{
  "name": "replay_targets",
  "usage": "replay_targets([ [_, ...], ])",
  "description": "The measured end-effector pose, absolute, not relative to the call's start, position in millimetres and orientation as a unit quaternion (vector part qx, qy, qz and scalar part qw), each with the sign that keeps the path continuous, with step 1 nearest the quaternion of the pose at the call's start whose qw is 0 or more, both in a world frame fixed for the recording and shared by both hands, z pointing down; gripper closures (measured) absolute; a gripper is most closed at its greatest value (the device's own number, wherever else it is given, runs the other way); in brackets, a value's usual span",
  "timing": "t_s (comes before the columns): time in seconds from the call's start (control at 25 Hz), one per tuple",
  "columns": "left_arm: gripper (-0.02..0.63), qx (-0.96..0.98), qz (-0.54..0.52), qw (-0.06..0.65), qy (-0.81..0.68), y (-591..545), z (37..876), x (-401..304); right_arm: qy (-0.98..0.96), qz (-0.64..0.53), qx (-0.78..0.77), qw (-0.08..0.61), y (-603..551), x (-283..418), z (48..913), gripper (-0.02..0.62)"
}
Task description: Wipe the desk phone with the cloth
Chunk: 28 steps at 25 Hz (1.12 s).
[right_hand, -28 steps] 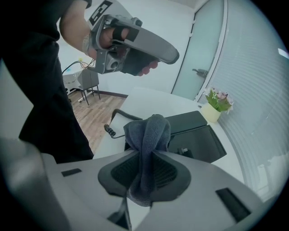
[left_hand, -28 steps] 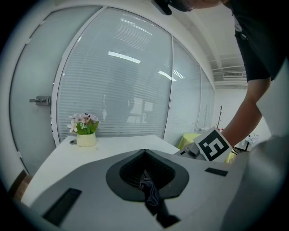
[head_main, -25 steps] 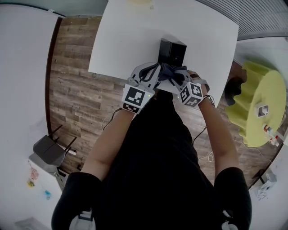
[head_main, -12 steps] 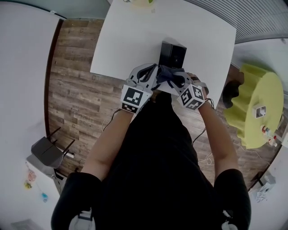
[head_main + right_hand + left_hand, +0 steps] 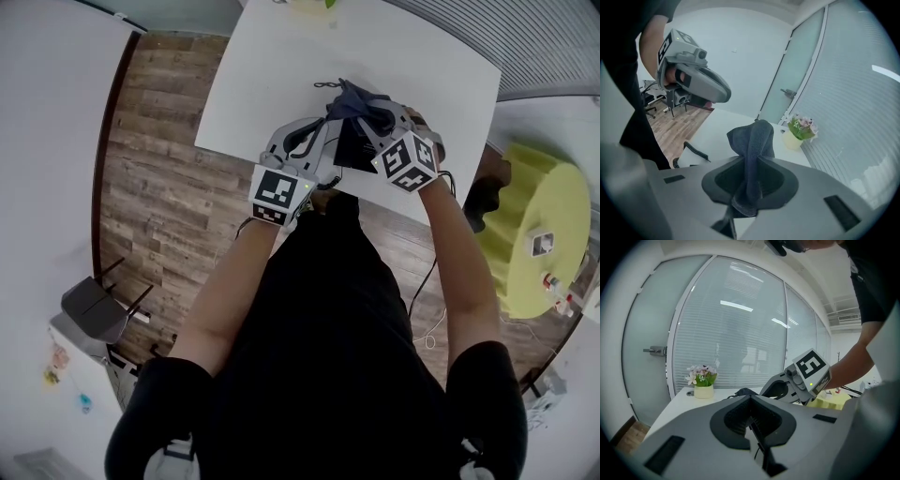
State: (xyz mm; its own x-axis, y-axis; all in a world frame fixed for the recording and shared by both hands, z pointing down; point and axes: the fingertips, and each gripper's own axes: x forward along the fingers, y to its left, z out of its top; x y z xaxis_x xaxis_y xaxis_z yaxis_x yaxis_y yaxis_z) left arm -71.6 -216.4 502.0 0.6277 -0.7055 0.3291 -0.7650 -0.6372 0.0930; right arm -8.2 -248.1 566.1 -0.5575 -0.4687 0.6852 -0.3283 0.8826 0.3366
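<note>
The black desk phone (image 5: 349, 150) sits near the front edge of the white table (image 5: 262, 75); the cloth and both grippers cover much of it. My right gripper (image 5: 373, 120) is shut on the dark blue cloth (image 5: 359, 101), which bunches over the phone's far side. In the right gripper view the cloth (image 5: 752, 140) stands up out of the closed jaws (image 5: 749, 180). My left gripper (image 5: 323, 141) hovers at the phone's left, and its jaws (image 5: 751, 420) look shut, with only a thin dark strand below them. A coiled cord (image 5: 691, 149) lies on the table.
A small pot of flowers (image 5: 703, 380) stands at the table's far end by the glass wall. A yellow-green round table (image 5: 544, 216) is to the right and a grey chair (image 5: 98, 309) to the left, on the wooden floor. The person's body presses against the table's front edge.
My right gripper has carried the cloth from the phone's near side to its far side. The left gripper has stayed beside the phone.
</note>
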Motion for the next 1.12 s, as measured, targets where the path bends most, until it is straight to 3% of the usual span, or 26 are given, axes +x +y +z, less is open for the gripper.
replay_targets([
  [0.48,0.601,0.891,0.142,0.124,-0.414,-225.5,520.0,-72.6,-0.866,-0.084,0.202,0.45,-246.0,-16.2,611.1,0.508],
  [1.12,0.601,0.891,0.155,0.137,-0.404,-210.9,537.1,-74.5,-0.865,-0.07,0.127,0.481,-156.4,-22.6,654.3,0.508],
])
